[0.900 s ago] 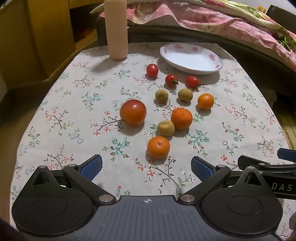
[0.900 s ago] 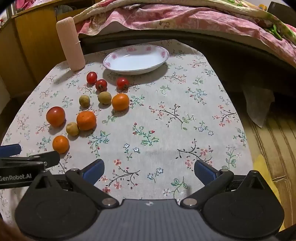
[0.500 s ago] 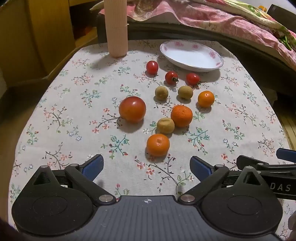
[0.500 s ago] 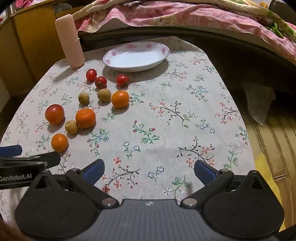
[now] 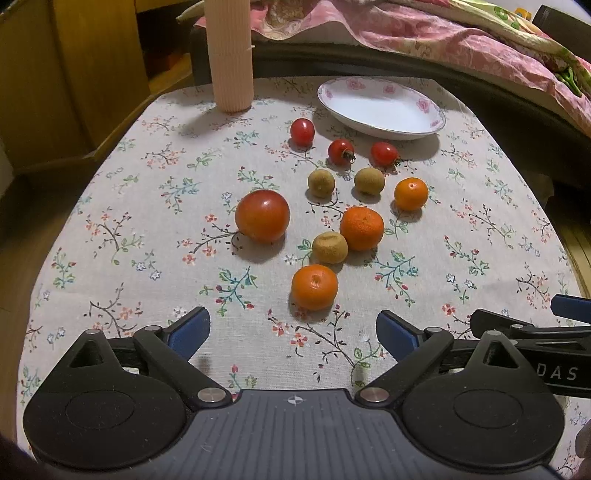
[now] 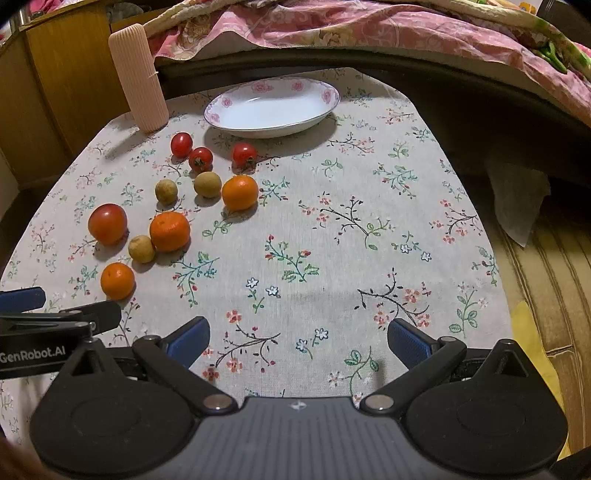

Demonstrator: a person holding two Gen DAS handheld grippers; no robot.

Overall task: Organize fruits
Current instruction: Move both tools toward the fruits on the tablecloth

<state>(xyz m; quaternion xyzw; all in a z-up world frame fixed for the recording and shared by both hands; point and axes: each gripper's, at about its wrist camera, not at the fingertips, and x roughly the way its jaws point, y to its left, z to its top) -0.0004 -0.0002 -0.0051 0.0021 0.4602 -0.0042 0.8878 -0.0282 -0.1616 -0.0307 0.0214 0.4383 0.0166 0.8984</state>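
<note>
Fruits lie loose on a floral tablecloth (image 5: 129, 229). A large tomato (image 5: 262, 216), three tangerines with the nearest one (image 5: 314, 287) close ahead, three small brown fruits such as the near one (image 5: 330, 247), and three cherry tomatoes such as the left one (image 5: 302, 131). An empty white floral plate (image 5: 382, 108) sits behind them. My left gripper (image 5: 293, 330) is open and empty just short of the nearest tangerine. My right gripper (image 6: 299, 338) is open and empty over bare cloth, right of the fruits (image 6: 170, 230); the plate (image 6: 273, 107) is at the far end.
A tall ribbed pink cylinder (image 5: 229, 55) stands at the far left by the plate. A wooden cabinet (image 5: 74, 74) is on the left. A bed with a pink quilt (image 6: 332, 26) lies beyond the table. The table's right edge (image 6: 506, 236) drops to the floor.
Both grippers have moved slightly forward toward the fruits and plate. Both stay open; nothing has been picked up.
</note>
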